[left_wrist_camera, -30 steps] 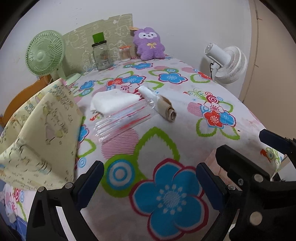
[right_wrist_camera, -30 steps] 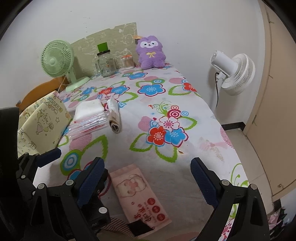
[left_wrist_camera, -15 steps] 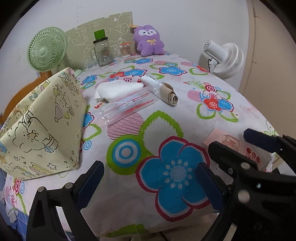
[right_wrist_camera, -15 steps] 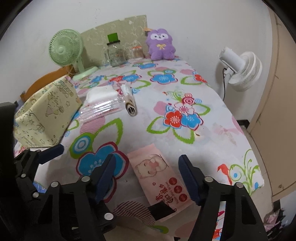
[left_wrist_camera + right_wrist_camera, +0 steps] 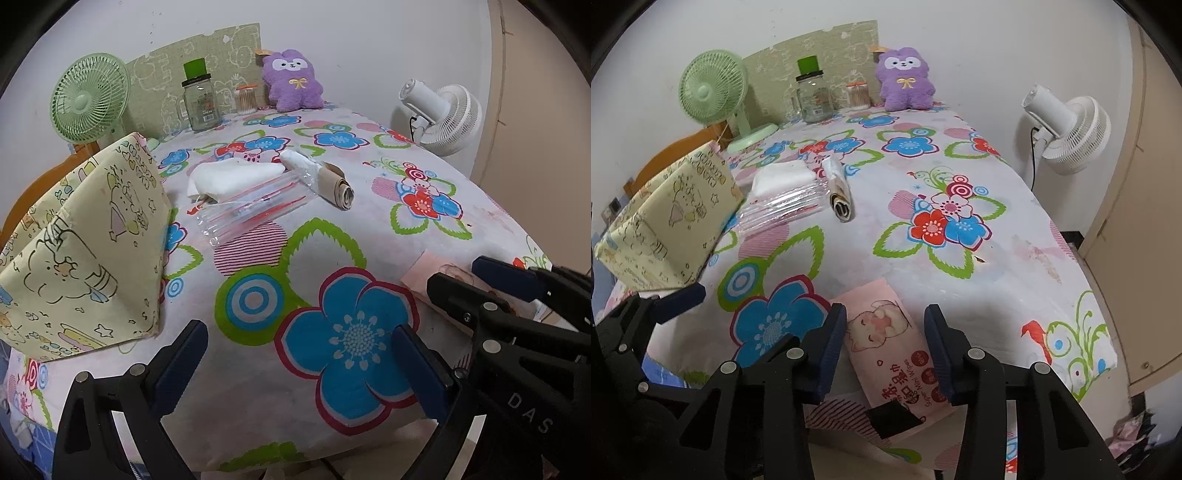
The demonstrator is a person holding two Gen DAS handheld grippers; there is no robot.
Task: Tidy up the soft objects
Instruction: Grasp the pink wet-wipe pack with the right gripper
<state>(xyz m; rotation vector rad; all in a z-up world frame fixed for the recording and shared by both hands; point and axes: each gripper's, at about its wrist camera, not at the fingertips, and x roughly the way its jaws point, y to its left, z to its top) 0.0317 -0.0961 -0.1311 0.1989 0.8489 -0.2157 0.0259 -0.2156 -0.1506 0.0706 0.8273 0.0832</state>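
Observation:
A pink wet-wipes pack (image 5: 882, 332) lies at the near edge of the flowered tablecloth (image 5: 960, 258). My right gripper (image 5: 884, 334) straddles it, jaws closing, pads at the pack's long sides without visibly squeezing it. In the left wrist view the same pack (image 5: 421, 271) shows just beyond the right gripper (image 5: 480, 277). My left gripper (image 5: 299, 369) hovers open over a blue flower print, with nothing between its fingers. A yellow printed fabric box (image 5: 85, 240) stands at the left. A white folded cloth (image 5: 236, 177), clear zip bags (image 5: 258, 206) and a rolled bundle (image 5: 332, 182) lie mid-table.
A purple plush (image 5: 905, 81), glass jar (image 5: 812, 98) and small swab jar (image 5: 858, 96) stand at the far end. A green fan (image 5: 713, 88) sits far left. A white fan (image 5: 1071, 136) stands off the table's right side, beside a beige door (image 5: 1145, 221).
The right gripper's jaws have narrowed from wide apart to close beside the pink pack. Both views now sit a little further back, showing more of the near table edge.

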